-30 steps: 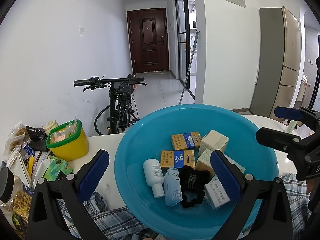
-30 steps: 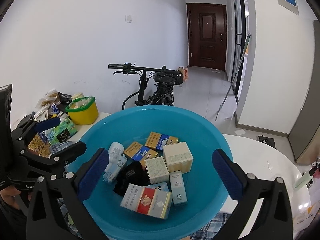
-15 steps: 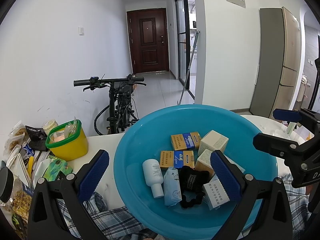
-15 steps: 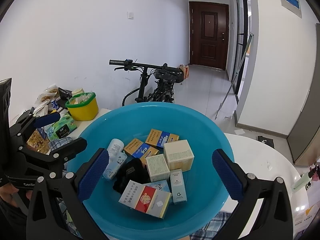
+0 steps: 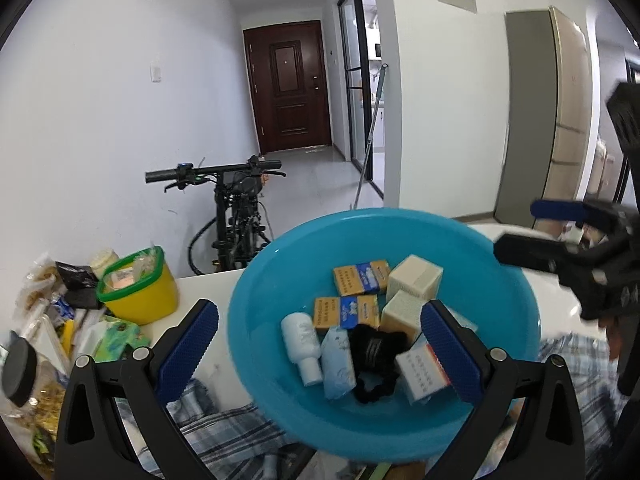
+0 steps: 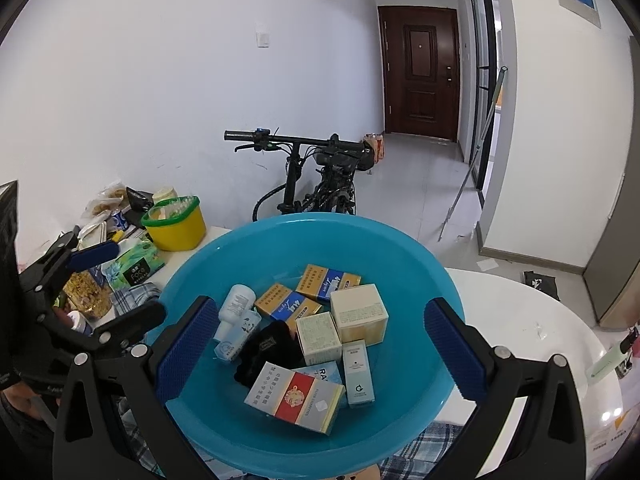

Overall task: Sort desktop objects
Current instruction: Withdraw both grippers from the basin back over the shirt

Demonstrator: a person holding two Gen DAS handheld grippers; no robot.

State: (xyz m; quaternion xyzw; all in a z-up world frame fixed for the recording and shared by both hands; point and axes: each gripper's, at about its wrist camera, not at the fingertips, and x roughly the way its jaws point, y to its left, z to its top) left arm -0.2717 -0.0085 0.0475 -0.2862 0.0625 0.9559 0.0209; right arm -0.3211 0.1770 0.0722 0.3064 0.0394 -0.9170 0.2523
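Note:
A blue plastic basin point(image 5: 280, 280) point(image 6: 400, 248) sits on a white table and holds several things: two orange-and-blue boxes point(image 5: 361, 277) point(image 6: 288, 303), cream boxes point(image 5: 415, 277) point(image 6: 359, 312), a white bottle point(image 5: 301, 340) point(image 6: 236, 304), a black cloth item point(image 5: 376, 352) point(image 6: 272, 344), a light blue packet point(image 5: 338, 356) and a red-and-grey carton point(image 6: 296, 396). My left gripper point(image 5: 320, 352) is open and empty above the basin's near side. My right gripper point(image 6: 316, 352) is open and empty above the basin; it also shows at the right of the left wrist view point(image 5: 568, 240).
A yellow tub with a green rim point(image 5: 138, 288) point(image 6: 174, 222) stands left of the basin among snack bags and a green tissue pack point(image 6: 134, 268). A plaid cloth point(image 5: 216, 440) lies under the basin's near edge. A bicycle point(image 6: 316, 176) leans behind the table.
Both grippers have shifted slightly to the left over the basin. The right gripper has moved up and left in the left wrist view. The basin's contents lie as before.

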